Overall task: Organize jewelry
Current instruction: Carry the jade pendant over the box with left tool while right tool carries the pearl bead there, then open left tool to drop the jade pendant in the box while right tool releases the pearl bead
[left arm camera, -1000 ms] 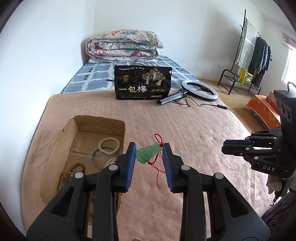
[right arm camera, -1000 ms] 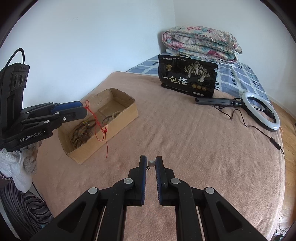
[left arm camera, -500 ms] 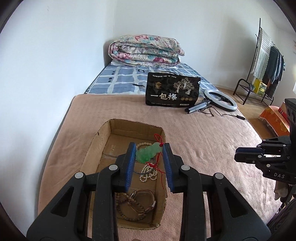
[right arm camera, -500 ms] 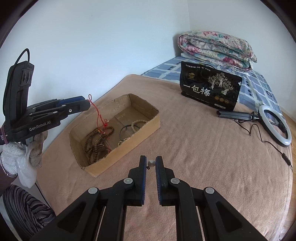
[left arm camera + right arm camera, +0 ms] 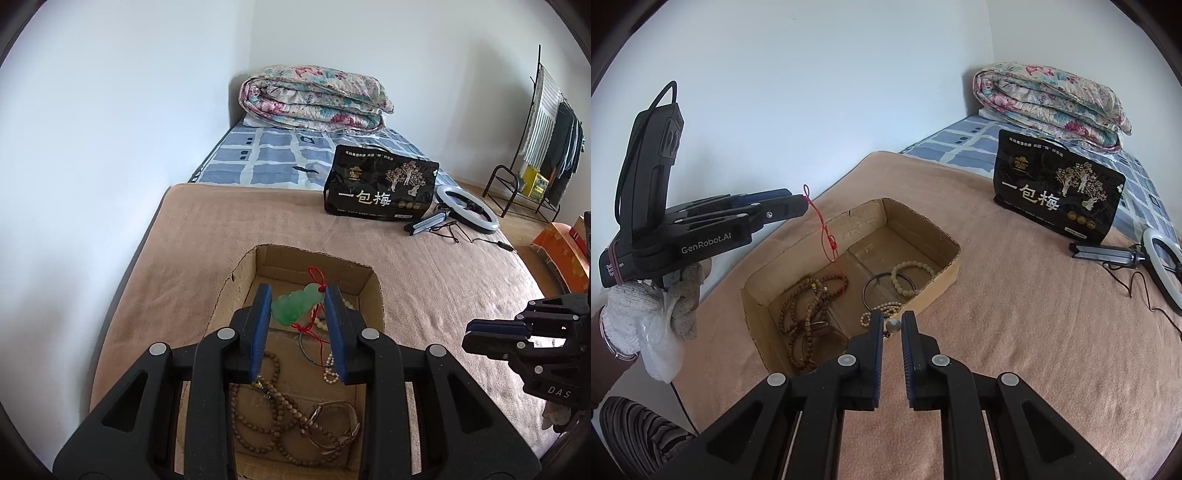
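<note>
My left gripper (image 5: 298, 295) is shut on a green jade pendant (image 5: 293, 305) with a red cord (image 5: 827, 236) hanging from it, held above the open cardboard box (image 5: 376, 295). The box (image 5: 945, 273) holds brown bead strings (image 5: 809, 314), pale bead bracelets (image 5: 908, 277), a dark bangle (image 5: 877, 290) and a watch (image 5: 332, 428). My right gripper (image 5: 891, 323) is shut on a small white pearl bead (image 5: 893, 325), near the box's front wall. In the right wrist view the left gripper (image 5: 798, 206) hangs over the box's left end.
The box sits on a pink-brown blanket (image 5: 424, 266) on a bed against a white wall. A black gift bag (image 5: 380, 184), a ring light with tripod (image 5: 469, 210) and a folded floral quilt (image 5: 314, 99) lie further back. A clothes rack (image 5: 546, 122) stands at right.
My left gripper has carried the jade pendant leftwards from over the blanket to above the box. My right gripper has moved closer to the box, still holding the pearl bead.
</note>
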A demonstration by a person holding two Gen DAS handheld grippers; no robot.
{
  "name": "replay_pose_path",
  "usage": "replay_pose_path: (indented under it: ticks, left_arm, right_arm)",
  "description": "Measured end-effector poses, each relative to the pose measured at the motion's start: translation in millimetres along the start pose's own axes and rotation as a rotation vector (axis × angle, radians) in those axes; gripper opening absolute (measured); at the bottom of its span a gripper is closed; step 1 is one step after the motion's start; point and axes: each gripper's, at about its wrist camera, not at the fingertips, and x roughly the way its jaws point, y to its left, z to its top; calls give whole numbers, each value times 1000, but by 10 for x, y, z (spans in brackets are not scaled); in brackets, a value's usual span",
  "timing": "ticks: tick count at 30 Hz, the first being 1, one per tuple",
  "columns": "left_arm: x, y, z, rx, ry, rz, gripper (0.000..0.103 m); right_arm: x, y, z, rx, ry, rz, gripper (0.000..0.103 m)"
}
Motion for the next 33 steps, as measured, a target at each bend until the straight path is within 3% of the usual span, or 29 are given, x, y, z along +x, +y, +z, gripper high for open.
replay_pose_path:
  ticks: [17, 31, 33]
  left_arm:
    - [474, 122, 56, -19, 46, 7, 29]
    - [534, 165, 79, -25, 49, 18, 29]
    - [536, 175, 81, -26, 46, 21, 29]
  right_arm:
    - [575, 222, 124, -28, 47, 14, 8]
    - [725, 387, 165, -76, 59, 13, 9]
    - [733, 398, 179, -80, 58, 12, 14]
